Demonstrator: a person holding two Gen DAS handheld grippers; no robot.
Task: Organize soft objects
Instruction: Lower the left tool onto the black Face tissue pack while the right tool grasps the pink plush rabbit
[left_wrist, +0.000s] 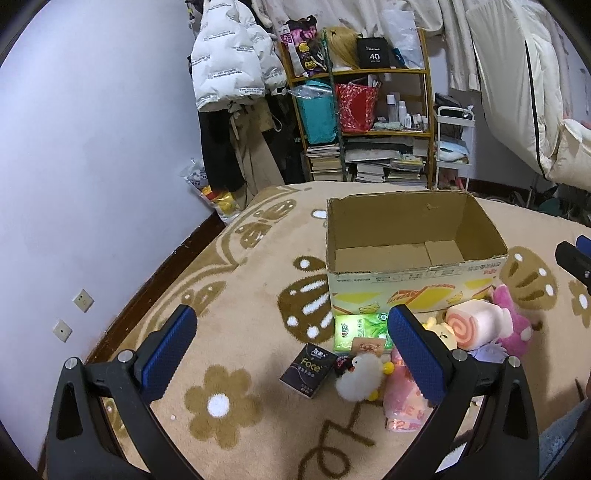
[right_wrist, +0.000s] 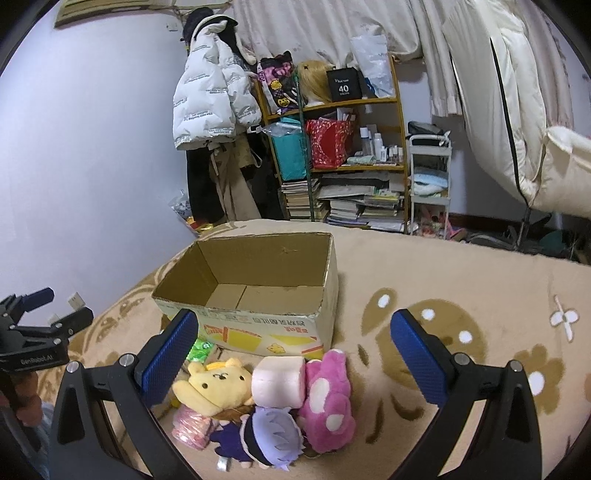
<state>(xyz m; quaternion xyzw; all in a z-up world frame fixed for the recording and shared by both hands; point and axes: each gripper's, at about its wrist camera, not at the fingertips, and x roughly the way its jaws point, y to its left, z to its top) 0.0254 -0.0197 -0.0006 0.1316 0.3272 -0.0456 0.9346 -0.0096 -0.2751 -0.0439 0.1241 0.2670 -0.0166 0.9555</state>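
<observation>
Nearest us, the left gripper (left_wrist: 291, 350) hangs above the patterned carpet (left_wrist: 240, 258), jaws wide apart and empty; its right finger hides part of the pink packet (left_wrist: 400, 402). Our right gripper (right_wrist: 295, 354) hovers likewise, jaws spread, over the soft toys: yellow bear (right_wrist: 218, 384), roll cushion (right_wrist: 279, 380), pink plush (right_wrist: 330, 398). Beyond them, touching the pile, stands the open cardboard box (right_wrist: 258, 325).

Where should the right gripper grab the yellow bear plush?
Pinch the yellow bear plush across its round head, coming from above. The head faces up and is exposed; its body is buried under the purple-haired doll, and the pink swirl roll cushion crowds one side. Right gripper is open.
</observation>
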